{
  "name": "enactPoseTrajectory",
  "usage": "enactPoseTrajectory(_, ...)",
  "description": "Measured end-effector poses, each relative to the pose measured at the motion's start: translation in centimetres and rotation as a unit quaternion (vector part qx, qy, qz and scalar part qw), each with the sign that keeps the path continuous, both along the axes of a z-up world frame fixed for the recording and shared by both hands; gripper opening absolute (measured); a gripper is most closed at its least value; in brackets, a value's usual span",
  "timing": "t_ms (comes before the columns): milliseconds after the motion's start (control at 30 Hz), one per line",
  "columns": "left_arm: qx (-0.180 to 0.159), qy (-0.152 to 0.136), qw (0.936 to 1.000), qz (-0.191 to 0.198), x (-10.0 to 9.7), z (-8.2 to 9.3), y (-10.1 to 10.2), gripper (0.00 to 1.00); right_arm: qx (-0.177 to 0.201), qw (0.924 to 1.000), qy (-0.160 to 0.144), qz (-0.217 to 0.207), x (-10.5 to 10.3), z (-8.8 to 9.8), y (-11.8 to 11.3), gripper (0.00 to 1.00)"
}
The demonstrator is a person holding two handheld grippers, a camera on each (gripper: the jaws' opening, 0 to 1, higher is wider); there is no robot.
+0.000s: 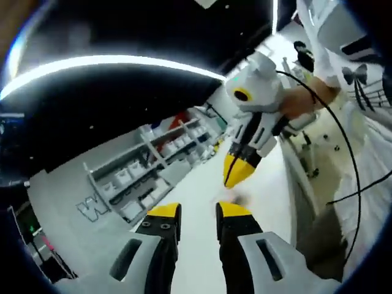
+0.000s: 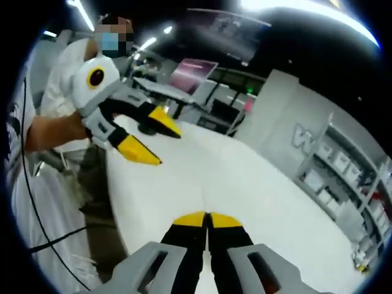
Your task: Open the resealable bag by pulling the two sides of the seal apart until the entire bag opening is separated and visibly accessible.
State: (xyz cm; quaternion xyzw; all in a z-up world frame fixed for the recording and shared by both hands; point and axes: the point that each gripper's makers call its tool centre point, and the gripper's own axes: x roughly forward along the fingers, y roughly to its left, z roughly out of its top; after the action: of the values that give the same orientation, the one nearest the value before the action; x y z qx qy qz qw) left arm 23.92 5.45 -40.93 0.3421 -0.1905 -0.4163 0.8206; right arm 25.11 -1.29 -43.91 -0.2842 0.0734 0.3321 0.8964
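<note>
Left gripper: hovering over the white table, jaws standing apart with a clear gap, gripping nothing.
Right gripper: jaws pressed together tip to tip, nothing seen between them; in the left gripper view it is hanging tips-down over the table.
Resealable bag: cannot tell where it is lying.
Background: grey shelving unit standing beyond the table; a person's hand gripping the handle.
</note>
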Motion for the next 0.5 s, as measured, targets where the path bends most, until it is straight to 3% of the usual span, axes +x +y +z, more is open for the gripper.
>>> enactPoseTrajectory(133,0.068,-0.058,0.9960,-0.006,-0.5,-0.8,-1.4,0.16,-0.003,1.0000,0.001,0.005,-0.1,-0.1,0.4,0.00)
enactPoseTrajectory(267,0.137,-0.103,0.9851,-0.008,-0.4,-2.0,-2.4,0.13,0.007,0.9997,0.018,0.014,-0.3,-0.6,0.8,0.00)
enactPoseTrajectory(367,0.194,-0.133,0.9719,-0.006,-0.1,-3.0,-2.9,0.12,0.007,0.9997,0.021,0.014,-0.2,-0.9,0.8,0.00)
enactPoseTrajectory(500,0.280,-0.165,0.9456,0.008,0.7,-4.9,-3.2,0.08,0.004,0.9995,0.024,0.020,-0.3,-1.1,0.9,0.00)
